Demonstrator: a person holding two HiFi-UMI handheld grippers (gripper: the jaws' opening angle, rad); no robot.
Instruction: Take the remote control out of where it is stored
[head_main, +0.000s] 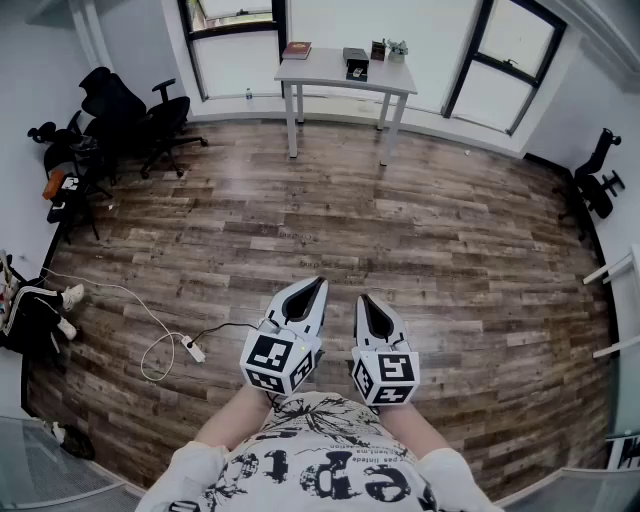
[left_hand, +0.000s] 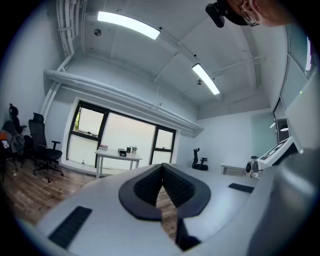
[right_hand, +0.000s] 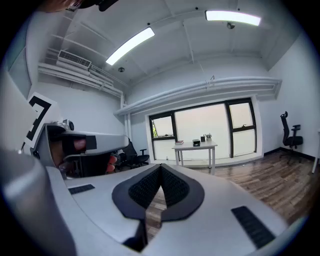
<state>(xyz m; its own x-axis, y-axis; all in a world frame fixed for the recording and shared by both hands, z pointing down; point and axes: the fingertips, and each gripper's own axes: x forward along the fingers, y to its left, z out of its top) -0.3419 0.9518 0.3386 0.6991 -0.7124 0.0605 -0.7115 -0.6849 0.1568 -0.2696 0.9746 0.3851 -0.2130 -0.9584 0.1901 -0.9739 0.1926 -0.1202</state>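
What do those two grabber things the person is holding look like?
Both are pointy white shells with black lining along the inside. The left gripper and the right gripper each carry a white cube printed with black square markers. Their pads are dark and ribbed. The person wears a white short-sleeved shirt with black print.

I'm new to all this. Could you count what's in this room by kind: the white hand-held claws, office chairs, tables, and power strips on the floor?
Grippers: 2, the left gripper and the right gripper, both shut and empty
Office chairs: 3
Table in clear view: 1
Power strip: 1
Total: 7
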